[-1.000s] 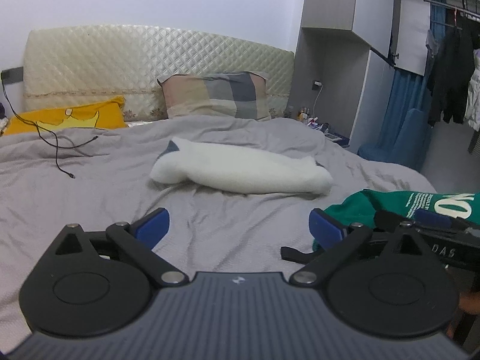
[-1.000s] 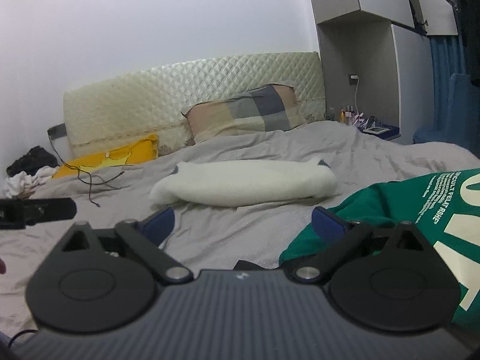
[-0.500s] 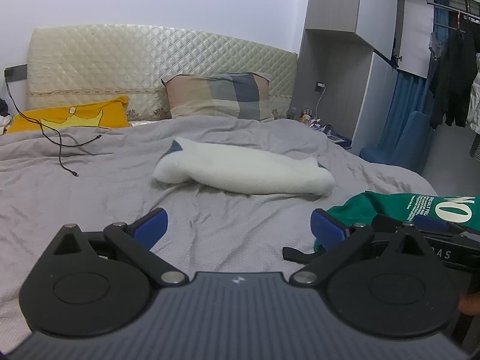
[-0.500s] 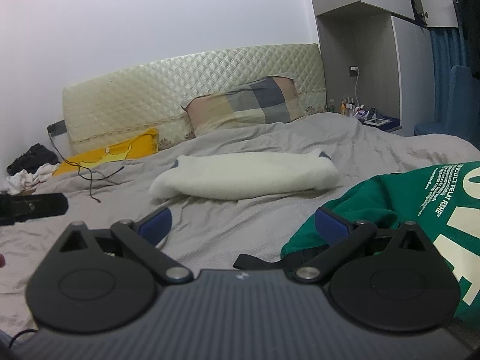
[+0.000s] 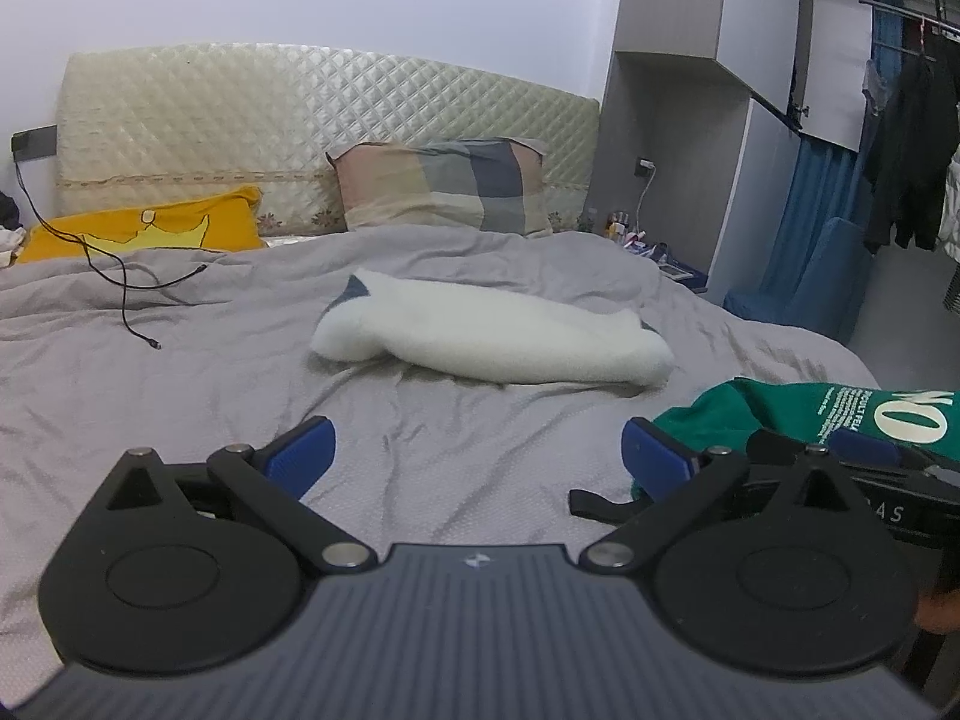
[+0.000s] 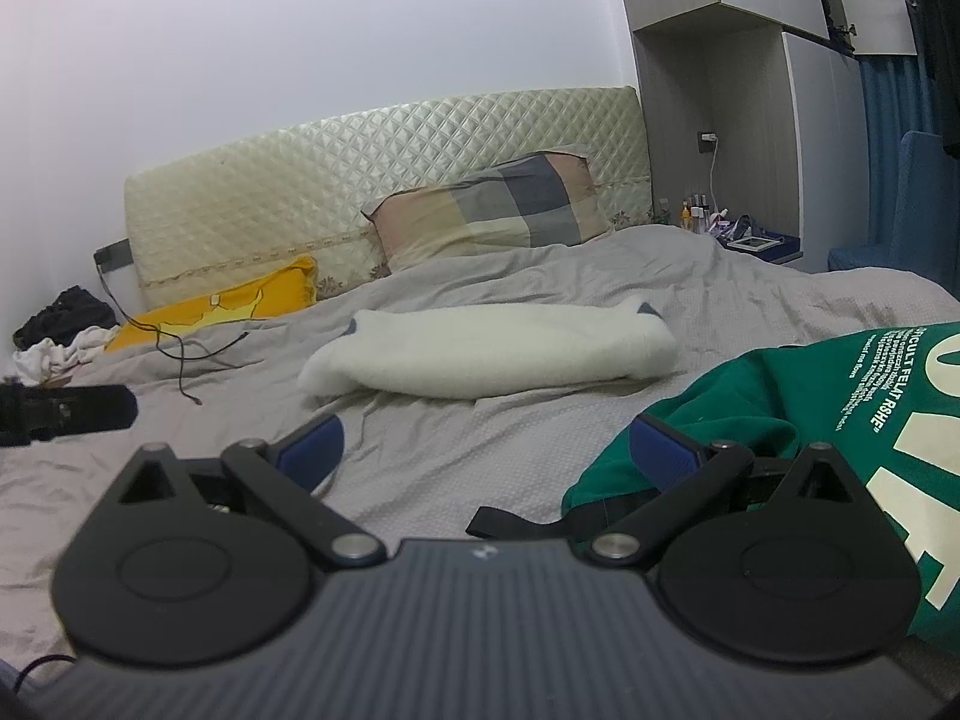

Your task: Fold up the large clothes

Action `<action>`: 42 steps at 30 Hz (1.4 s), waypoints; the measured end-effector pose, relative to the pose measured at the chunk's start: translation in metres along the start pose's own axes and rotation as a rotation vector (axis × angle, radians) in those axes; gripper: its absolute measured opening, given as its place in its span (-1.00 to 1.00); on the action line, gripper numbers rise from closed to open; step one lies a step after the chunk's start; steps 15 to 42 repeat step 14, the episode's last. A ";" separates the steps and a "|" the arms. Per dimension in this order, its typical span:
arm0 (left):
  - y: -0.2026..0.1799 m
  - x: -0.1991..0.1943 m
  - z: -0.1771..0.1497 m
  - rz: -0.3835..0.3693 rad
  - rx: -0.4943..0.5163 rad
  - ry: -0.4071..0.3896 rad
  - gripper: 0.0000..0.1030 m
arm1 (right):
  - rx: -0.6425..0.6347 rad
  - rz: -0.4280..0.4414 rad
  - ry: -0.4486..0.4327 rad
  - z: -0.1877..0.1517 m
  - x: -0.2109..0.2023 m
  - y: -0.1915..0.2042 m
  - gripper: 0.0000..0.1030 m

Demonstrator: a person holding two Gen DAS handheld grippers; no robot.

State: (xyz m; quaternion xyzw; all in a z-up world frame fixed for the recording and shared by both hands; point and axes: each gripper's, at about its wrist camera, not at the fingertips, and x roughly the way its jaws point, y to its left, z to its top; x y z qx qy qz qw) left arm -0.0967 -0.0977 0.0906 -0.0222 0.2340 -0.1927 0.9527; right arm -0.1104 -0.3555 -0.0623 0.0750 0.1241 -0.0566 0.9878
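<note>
A green garment with cream lettering (image 6: 810, 402) lies bunched on the grey bed at the near right; the left wrist view shows it (image 5: 780, 408) at the right edge. A white fleecy garment (image 5: 498, 336) (image 6: 492, 354) lies folded mid-bed. My left gripper (image 5: 477, 450) is open above bare grey sheet, its right fingertip close to the green cloth's edge. Open too is my right gripper (image 6: 486, 441), its right finger (image 6: 660, 447) against the green garment's rim, with nothing held between the pads. The right gripper's body (image 5: 870, 480) shows in the left wrist view.
A plaid pillow (image 5: 444, 186) and a yellow pillow (image 5: 144, 228) lean on the quilted headboard (image 5: 300, 114). A black cable (image 5: 138, 300) trails over the sheet at the left. A bedside shelf with small items (image 6: 738, 234) and hanging clothes (image 5: 912, 138) stand at the right.
Both grippers have lifted and tilted slightly, so the bed sits lower in view. Both stay open. The garments have not moved.
</note>
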 end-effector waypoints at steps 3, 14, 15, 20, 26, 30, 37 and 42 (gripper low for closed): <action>0.001 -0.001 0.000 0.001 -0.005 -0.001 1.00 | -0.001 0.001 0.001 0.000 0.000 0.000 1.00; 0.002 -0.001 -0.001 -0.006 -0.005 0.002 1.00 | -0.004 0.005 0.006 0.000 0.001 -0.002 1.00; 0.002 -0.001 -0.001 -0.006 -0.005 0.002 1.00 | -0.004 0.005 0.006 0.000 0.001 -0.002 1.00; 0.002 -0.001 -0.001 -0.006 -0.005 0.002 1.00 | -0.004 0.005 0.006 0.000 0.001 -0.002 1.00; 0.002 -0.001 -0.001 -0.006 -0.005 0.002 1.00 | -0.004 0.005 0.006 0.000 0.001 -0.002 1.00; 0.002 -0.001 -0.001 -0.006 -0.005 0.002 1.00 | -0.004 0.005 0.006 0.000 0.001 -0.002 1.00; 0.002 -0.001 -0.001 -0.006 -0.005 0.002 1.00 | -0.004 0.005 0.006 0.000 0.001 -0.002 1.00; 0.002 -0.001 -0.001 -0.006 -0.005 0.002 1.00 | -0.004 0.005 0.006 0.000 0.001 -0.002 1.00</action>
